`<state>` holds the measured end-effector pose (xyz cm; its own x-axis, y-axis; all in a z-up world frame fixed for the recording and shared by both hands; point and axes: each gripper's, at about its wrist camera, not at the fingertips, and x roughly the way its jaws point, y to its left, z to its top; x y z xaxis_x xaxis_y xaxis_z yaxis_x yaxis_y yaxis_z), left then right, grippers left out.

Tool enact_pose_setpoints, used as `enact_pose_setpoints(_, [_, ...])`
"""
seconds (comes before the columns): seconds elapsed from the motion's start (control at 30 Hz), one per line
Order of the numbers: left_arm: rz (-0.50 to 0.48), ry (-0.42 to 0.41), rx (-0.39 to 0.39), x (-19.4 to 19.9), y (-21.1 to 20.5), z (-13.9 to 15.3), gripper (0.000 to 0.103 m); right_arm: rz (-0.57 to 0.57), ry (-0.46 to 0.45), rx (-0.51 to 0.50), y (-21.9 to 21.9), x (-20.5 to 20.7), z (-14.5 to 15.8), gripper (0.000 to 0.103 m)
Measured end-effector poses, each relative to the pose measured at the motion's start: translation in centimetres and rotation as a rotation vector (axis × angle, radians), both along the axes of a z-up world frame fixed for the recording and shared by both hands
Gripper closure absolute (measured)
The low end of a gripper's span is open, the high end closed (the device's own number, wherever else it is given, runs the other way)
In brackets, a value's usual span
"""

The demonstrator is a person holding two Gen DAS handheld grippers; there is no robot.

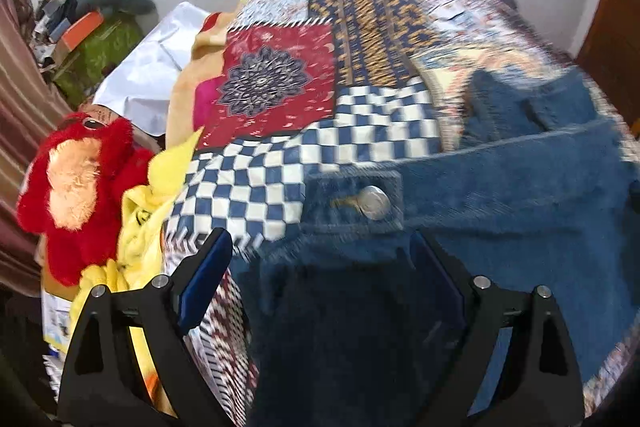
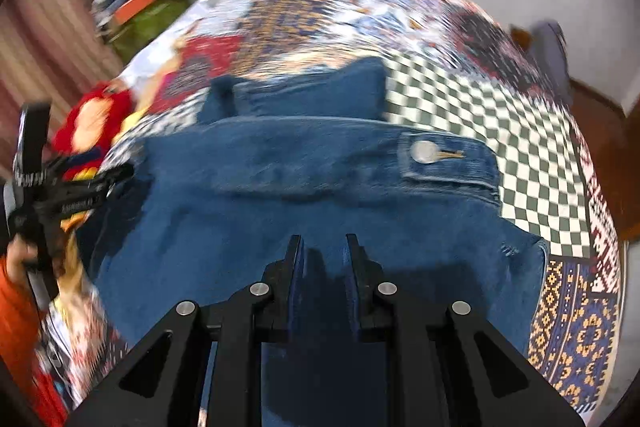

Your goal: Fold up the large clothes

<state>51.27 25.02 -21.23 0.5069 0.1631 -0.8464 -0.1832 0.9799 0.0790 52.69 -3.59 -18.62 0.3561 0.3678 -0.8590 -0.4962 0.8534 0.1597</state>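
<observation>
A blue denim jacket (image 1: 500, 211) lies on a patchwork bedspread (image 1: 360, 39). It has a metal button (image 1: 374, 202) on a cuff. My left gripper (image 1: 320, 247) is open, its jaws wide apart over the jacket's left edge, with denim between and below them. In the right wrist view the jacket (image 2: 280, 187) fills the middle, with its button (image 2: 425, 151) on a tab at the right. My right gripper (image 2: 323, 247) has its jaws narrowly apart, low over the denim; whether they pinch cloth is unclear. The left gripper (image 2: 60, 195) shows at the left edge.
A red plush toy (image 1: 80, 183) and yellow cloth (image 1: 140, 223) lie at the bed's left edge. A white sheet (image 1: 152, 67) and a cluttered pile with a green bag (image 1: 100, 47) sit behind. A wooden door (image 1: 612, 39) is at the right. A striped curtain (image 1: 24, 87) hangs on the left.
</observation>
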Motion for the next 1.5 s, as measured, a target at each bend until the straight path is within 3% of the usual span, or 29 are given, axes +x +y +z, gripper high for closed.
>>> enact_pose_setpoints(0.2, [-0.066, -0.021, -0.124, -4.1, -2.8, 1.0, 0.012, 0.148, -0.020, -0.031, 4.0, -5.7, 0.1, 0.088])
enact_pose_setpoints(0.27, [-0.080, -0.008, -0.120, -4.8, -4.1, 0.2, 0.012, 0.169, -0.008, -0.069, 5.3, -6.6, -0.9, 0.088])
enact_pose_setpoints(0.33, [-0.091, 0.023, -0.087, -5.4, -5.2, -1.1, 0.012, 0.180, -0.017, -0.179, 6.8, -7.3, -2.6, 0.088])
enact_pose_setpoints(0.43, [-0.085, 0.083, -0.062, -6.2, -5.8, -3.5, 0.011, 0.197, -0.050, -0.217, 6.8, -7.8, -3.7, 0.088])
enact_pose_setpoints(0.53, [-0.063, 0.046, -0.108, -7.6, -4.8, -4.2, 0.007, 0.210, -0.084, -0.264, 6.2, -8.3, -3.5, 0.088])
enact_pose_setpoints(0.63, [-0.034, 0.027, -0.067, -8.5, -3.7, -4.3, 0.004, 0.201, -0.193, -0.443, 5.4, -9.0, -4.4, 0.088])
enact_pose_setpoints(0.7, [-0.035, 0.020, -0.055, -9.2, -3.3, -4.4, 0.004, 0.202, -0.204, -0.445, 3.8, -9.2, -4.9, 0.088])
enact_pose_setpoints(0.77, [-0.034, 0.012, -0.052, -9.9, -3.2, -4.3, 0.004, 0.182, -0.193, -0.412, 2.2, -9.1, -4.7, 0.079])
enact_pose_setpoints(0.83, [-0.043, 0.011, -0.025, -10.4, -3.3, -4.1, 0.004, 0.119, -0.235, -0.445, 1.2, -8.6, -4.4, 0.018])
enact_pose_setpoints(0.87, [-0.046, 0.010, -0.011, -10.7, -3.4, -4.0, 0.004, 0.077, -0.280, -0.476, 0.3, -8.4, -4.3, 0.008])
enact_pose_setpoints(0.93, [-0.054, 0.013, 0.016, -11.3, -3.3, -3.8, 0.004, 0.047, -0.272, -0.478, -1.2, -7.9, -4.5, 0.005])
enact_pose_setpoints(1.1, [-0.008, 0.032, 0.103, -12.7, -1.8, -3.6, 0.005, -0.055, -0.161, -0.352, -6.8, -6.6, -4.1, 0.005])
enact_pose_setpoints(1.27, [0.115, 0.080, 0.064, -14.5, 2.3, -4.5, 0.005, -0.120, -0.103, -0.275, -10.3, -6.4, -3.4, 0.004])
enact_pose_setpoints(1.37, [0.158, 0.045, -0.026, -16.0, 4.3, -4.1, 0.005, -0.165, -0.115, -0.275, -11.7, -6.5, -2.9, 0.004])
enact_pose_setpoints(1.5, [0.194, 0.021, -0.056, -17.1, 4.8, -3.3, 0.005, -0.196, -0.154, -0.306, -12.4, -6.8, -1.9, 0.004])
